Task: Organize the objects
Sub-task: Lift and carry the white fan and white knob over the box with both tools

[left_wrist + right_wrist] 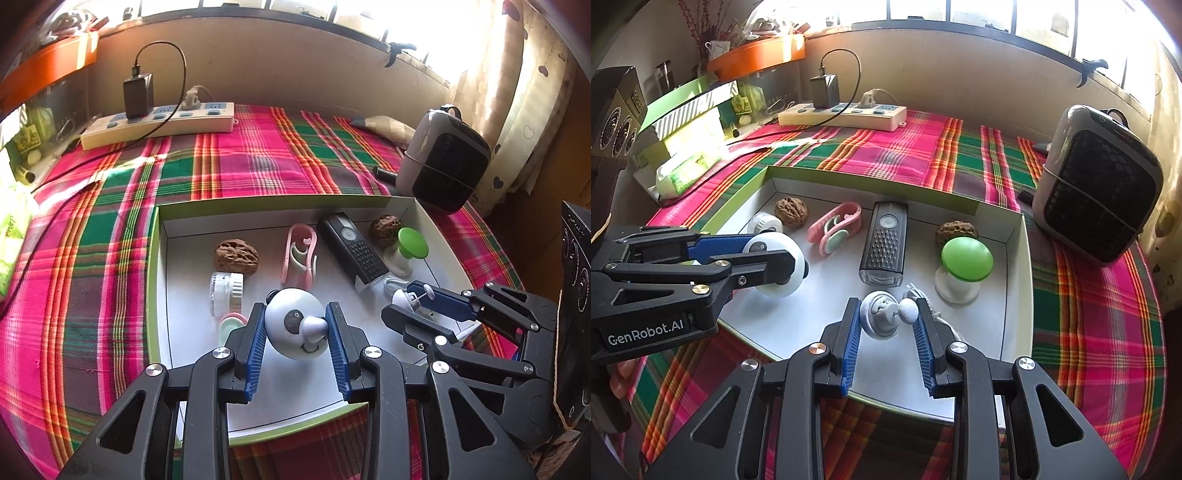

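Left claw [297, 332] clenched on white panda-face ball [295, 328] above tray [424, 210]; right claw [888, 321] grasping small white gadget [886, 317] inside tray.

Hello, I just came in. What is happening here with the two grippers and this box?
A person is sorting small things in a shallow white box with a green rim on a plaid cloth. The left gripper is closed on a white round panda-face toy, just over the box floor. The right gripper has its fingers around a small grey-white clip-like gadget near the front of the box. Two walnuts, a black bike light, a pink clip and a green-topped knob already lie inside.
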Available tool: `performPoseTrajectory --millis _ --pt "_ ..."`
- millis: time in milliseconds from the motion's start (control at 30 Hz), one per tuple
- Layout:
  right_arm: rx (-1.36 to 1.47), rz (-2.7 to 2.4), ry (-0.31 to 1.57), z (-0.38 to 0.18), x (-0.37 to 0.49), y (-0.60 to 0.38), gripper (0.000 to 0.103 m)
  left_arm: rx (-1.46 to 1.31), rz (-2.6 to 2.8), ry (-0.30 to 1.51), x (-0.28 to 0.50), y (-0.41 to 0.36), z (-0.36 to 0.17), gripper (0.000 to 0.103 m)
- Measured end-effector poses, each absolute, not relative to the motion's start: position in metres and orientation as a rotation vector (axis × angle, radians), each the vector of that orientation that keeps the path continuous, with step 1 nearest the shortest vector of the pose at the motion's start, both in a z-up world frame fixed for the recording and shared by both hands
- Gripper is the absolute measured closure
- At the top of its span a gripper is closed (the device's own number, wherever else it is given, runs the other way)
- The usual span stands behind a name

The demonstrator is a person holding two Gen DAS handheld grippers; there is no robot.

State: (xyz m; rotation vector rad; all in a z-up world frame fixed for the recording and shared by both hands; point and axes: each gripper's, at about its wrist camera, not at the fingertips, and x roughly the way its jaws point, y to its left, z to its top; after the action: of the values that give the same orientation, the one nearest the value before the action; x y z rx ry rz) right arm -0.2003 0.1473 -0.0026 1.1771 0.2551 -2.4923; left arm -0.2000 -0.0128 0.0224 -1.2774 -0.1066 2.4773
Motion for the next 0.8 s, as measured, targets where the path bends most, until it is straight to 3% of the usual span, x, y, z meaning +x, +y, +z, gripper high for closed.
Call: performPoseTrajectory --millis 800 --pt "1.175 -2.496 0.264 -0.0052 -0.2059 0.148 0.073 -1.285 2.49 -0.058 -0.2045 -0.0065 0.0172 0.073"
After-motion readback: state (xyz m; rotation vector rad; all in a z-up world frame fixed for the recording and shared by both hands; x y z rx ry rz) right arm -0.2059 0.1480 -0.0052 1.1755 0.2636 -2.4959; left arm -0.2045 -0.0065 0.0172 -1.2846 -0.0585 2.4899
